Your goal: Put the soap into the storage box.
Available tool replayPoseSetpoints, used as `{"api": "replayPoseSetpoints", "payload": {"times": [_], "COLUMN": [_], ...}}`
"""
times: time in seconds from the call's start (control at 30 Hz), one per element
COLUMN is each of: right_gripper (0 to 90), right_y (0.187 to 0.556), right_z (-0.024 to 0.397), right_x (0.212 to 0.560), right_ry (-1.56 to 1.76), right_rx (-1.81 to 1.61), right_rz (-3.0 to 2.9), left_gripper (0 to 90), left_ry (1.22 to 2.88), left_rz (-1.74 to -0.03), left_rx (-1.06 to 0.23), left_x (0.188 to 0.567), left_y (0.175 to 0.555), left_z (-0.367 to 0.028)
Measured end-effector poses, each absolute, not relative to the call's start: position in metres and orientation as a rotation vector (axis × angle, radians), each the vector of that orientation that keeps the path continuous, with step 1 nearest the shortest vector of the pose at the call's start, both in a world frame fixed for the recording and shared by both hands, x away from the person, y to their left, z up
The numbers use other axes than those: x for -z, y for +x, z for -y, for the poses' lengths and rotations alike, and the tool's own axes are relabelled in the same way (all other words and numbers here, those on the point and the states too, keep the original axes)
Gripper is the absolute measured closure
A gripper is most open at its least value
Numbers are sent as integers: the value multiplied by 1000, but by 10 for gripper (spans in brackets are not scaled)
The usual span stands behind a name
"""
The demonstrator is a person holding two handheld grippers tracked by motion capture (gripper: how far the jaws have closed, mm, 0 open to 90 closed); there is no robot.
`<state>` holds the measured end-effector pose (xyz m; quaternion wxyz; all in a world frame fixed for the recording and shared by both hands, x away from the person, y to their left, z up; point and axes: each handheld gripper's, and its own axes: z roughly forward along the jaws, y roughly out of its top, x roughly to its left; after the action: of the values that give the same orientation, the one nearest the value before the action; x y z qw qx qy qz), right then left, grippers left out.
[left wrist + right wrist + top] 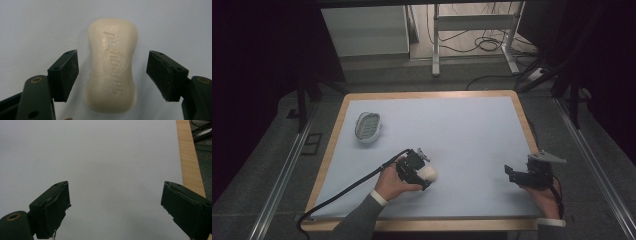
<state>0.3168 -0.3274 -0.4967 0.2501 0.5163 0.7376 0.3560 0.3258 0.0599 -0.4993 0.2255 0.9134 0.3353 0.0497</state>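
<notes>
Step in hand: picking up the bar of soap (112, 66) with the left gripper (112, 75), judging from how the jaws flank it.
Soap position: lower centre of the high view (430, 173), lying flat on the pale blue mat (472, 130); centre of the left gripper view, long axis running up and down the frame, embossed lettering on top.
Left claw: jaws apart, one on each side of the bar's narrow waist, both clear of it with a gap on either side.
Right claw: right gripper (515, 175) at the lower right of the high view, jaws apart over bare mat, holding nothing, well apart from the soap.
Soap dish: soap dish (368, 126) at the upper left of the mat, well apart from the bar.
Doing it well: bring the pads down level with the bar's sides before closing, keep the bar centred so both pads meet it together, and squeeze gently, since soap is probably slippery and could squirt out.
</notes>
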Motion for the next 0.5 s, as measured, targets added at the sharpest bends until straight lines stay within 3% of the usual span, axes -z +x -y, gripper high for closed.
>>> {"api": "replayPoseSetpoints", "payload": {"times": [0.5], "right_gripper": [83], "right_y": [318], "right_z": [328], "right_x": [498], "right_ry": [1409], "right_rx": [-958], "right_rz": [-2010], "left_gripper": [327], "left_ry": [2549], "left_rz": [-925], "left_rx": [-145], "left_x": [509], "left_y": [326], "left_z": [-55]}}
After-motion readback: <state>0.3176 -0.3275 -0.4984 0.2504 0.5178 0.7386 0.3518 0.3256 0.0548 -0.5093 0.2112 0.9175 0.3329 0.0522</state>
